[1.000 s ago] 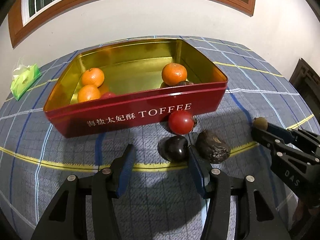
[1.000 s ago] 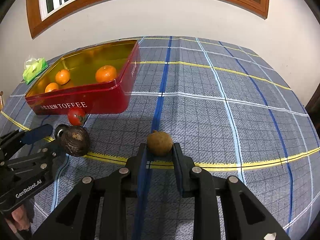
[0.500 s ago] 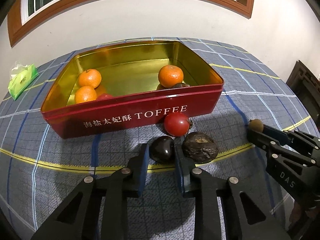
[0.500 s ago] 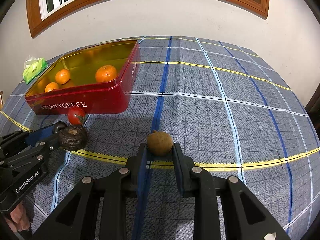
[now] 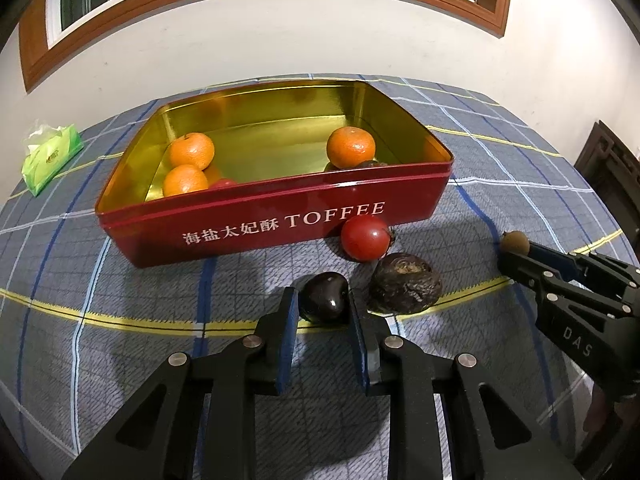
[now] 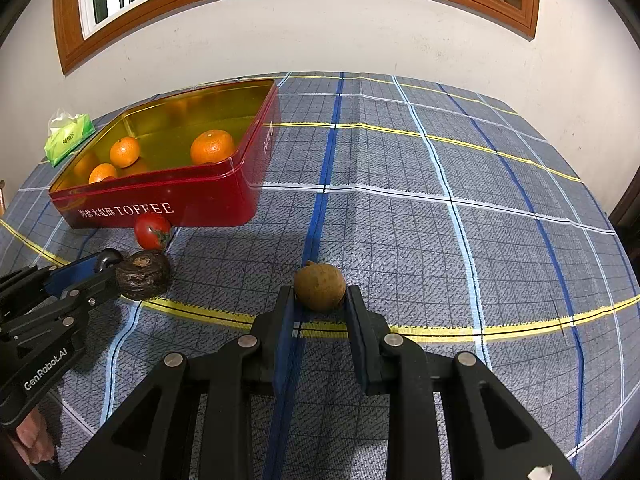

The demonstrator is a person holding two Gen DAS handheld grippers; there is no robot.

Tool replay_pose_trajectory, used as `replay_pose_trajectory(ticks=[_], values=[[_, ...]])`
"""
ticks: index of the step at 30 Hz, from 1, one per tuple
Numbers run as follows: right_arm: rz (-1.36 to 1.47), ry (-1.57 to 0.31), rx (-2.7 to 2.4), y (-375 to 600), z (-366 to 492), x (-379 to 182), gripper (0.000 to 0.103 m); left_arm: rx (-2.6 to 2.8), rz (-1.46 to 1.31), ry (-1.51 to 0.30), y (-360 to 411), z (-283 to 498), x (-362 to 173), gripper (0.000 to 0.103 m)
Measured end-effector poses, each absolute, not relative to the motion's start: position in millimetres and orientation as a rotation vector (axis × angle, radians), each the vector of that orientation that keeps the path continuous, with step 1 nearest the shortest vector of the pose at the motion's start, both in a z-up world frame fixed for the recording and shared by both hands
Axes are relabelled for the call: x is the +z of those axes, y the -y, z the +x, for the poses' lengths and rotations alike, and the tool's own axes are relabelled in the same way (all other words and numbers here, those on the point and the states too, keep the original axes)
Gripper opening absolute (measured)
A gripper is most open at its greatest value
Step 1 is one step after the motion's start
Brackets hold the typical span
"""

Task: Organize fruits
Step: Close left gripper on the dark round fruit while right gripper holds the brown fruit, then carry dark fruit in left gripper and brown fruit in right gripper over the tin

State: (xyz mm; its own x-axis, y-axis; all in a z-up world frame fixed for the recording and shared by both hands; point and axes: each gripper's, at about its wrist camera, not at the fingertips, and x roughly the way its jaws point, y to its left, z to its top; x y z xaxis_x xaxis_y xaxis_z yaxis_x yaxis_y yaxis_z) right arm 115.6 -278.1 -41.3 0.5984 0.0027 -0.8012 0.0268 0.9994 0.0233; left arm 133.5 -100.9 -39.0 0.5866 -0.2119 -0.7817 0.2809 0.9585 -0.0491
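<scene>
While glossy, dark fruit [image 5: 324, 298] sits between blue pads [image 5: 289, 320].

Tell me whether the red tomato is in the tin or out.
Out. The red tomato sits on the plaid cloth against the red toffee tin's front wall.

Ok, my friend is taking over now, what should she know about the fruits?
Left gripper: shut on the small dark fruit, which sits at table level in front of the toffee tin.
Right gripper: shut on the brown round fruit, out on the checked cloth.
Done: three oranges sit in the tin, two on one side and one on the other; something red and something dark peek over the near wall.
Left: both held fruits, plus the tomato and the wrinkled dark fruit lying just outside the tin.
</scene>
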Motion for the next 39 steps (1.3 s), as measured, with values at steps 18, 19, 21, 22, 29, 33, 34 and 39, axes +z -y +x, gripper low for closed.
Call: replay_pose_trajectory(ticks=[18,19,21,22,29,33,34,39], values=[[0.030,-0.930,-0.015,278,116,-42,0.024,-0.236,0.059,-0.899,75,125,-38,0.025],[0.029,-0.930,-0.015,278,116,-42,0.024,-0.229,0.050,-0.900,72,125,-38,0.025],[0.028,-0.930,-0.016,280,116,-42,0.024,-0.215,0.035,-0.899,65,124,-37,0.025],[0.028,-0.930,-0.016,279,116,-42,0.024,-0.212,0.032,-0.900,64,124,-37,0.025],[0.028,-0.930,-0.016,279,116,-42,0.024,-0.179,0.030,-0.900,53,120,-37,0.025],[0.030,-0.930,-0.015,278,117,-42,0.024,-0.176,0.041,-0.899,54,119,-37,0.025],[0.031,-0.930,-0.014,278,116,-42,0.024,-0.178,0.038,-0.899,53,119,-37,0.025],[0.030,-0.929,-0.015,280,117,-42,0.024,-0.179,0.035,-0.899,53,118,-38,0.025]])
